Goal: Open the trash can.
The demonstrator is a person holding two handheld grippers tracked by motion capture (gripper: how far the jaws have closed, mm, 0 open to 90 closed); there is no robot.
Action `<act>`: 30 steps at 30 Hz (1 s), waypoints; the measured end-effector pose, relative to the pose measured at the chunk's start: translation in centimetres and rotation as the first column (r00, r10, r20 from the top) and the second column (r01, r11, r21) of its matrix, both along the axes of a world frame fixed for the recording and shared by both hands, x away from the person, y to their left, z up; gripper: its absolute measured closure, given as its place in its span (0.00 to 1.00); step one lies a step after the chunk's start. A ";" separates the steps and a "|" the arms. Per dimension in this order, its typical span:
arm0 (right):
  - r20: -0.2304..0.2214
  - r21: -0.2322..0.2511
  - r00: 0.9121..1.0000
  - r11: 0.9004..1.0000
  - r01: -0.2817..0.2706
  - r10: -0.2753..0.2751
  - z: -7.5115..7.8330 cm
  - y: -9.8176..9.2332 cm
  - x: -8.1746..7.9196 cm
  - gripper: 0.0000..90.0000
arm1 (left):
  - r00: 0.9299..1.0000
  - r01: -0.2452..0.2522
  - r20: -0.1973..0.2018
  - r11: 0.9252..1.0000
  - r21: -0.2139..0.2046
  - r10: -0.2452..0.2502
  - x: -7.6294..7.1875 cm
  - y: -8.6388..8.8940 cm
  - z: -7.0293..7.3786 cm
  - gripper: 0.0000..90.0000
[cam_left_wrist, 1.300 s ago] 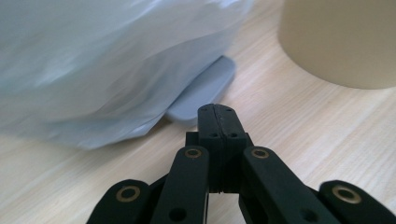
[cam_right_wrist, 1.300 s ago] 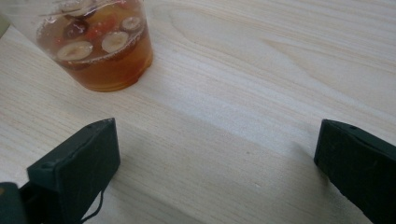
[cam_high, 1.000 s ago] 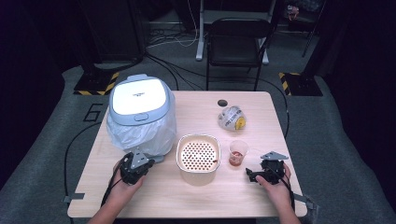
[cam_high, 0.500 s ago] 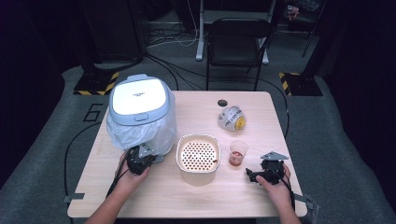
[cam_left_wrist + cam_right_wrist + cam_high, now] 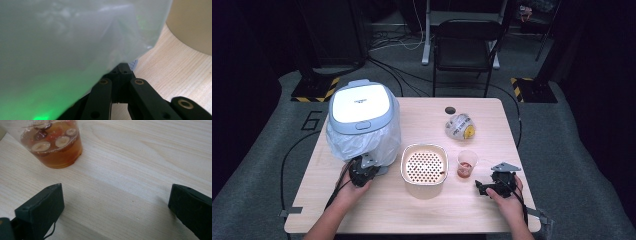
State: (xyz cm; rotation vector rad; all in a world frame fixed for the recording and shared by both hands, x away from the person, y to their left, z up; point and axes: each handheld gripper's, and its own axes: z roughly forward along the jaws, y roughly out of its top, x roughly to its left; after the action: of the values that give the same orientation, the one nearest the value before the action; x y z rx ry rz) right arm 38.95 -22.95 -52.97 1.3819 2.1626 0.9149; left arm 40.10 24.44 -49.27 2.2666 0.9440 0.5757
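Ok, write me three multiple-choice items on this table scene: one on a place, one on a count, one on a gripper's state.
1. Where does the clear cup of drink stand?
A. Right of the perforated tub
B. On the bin's lid
C. On the chair

2. How many grippers show in the high view?
A. One
B. Two
C. Three

3. How do the right gripper's jaws stand?
A. Shut on the cup
B. Shut on nothing
C. Wide open over bare table

Answers:
1 A: the high view shows the cup beside the tub's right wall.
2 B: the left gripper sits at the plastic bag, the right one near the cup.
3 C: in the right gripper view wood shows between the jaws.
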 end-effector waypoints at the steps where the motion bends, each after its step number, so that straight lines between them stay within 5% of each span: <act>1: -0.001 0.000 1.000 1.000 0.000 0.000 0.0 0.0 0.0 0.00 | 1.000 -0.006 0.011 1.000 0.014 0.006 -0.1 -0.2 -0.1 1.00; 13: 0.000 0.000 1.000 1.000 0.001 -0.001 0.0 0.0 0.0 0.00 | 0.999 0.000 0.041 0.995 0.098 -0.004 -0.2 -0.9 -0.7 1.00; 14: 0.000 0.000 1.000 1.000 0.001 -0.001 0.0 0.0 0.0 0.00 | 1.000 -0.010 0.028 0.997 0.073 0.008 -0.3 -1.0 -0.9 1.00; 15: 0.000 0.001 1.000 1.000 0.001 -0.001 0.0 0.0 0.0 0.00 | 1.000 -0.004 0.026 0.995 0.096 0.001 -0.2 -1.2 -1.0 1.00; 19: 0.000 0.001 1.000 1.000 0.000 0.000 0.0 0.0 0.0 0.00 | 0.999 -0.031 0.020 0.997 0.075 0.029 -0.3 -1.4 -1.3 1.00; 30: 0.000 -0.001 1.000 1.000 0.000 0.000 0.0 0.0 0.0 0.00 | 1.000 -0.013 0.004 0.997 0.070 0.013 0.0 -1.1 -1.1 1.00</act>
State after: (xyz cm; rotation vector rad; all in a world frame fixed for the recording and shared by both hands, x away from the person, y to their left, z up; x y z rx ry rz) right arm 38.95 -22.98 -52.96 1.3810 2.1634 0.9136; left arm 40.15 23.37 -50.35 2.3221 0.9509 0.6268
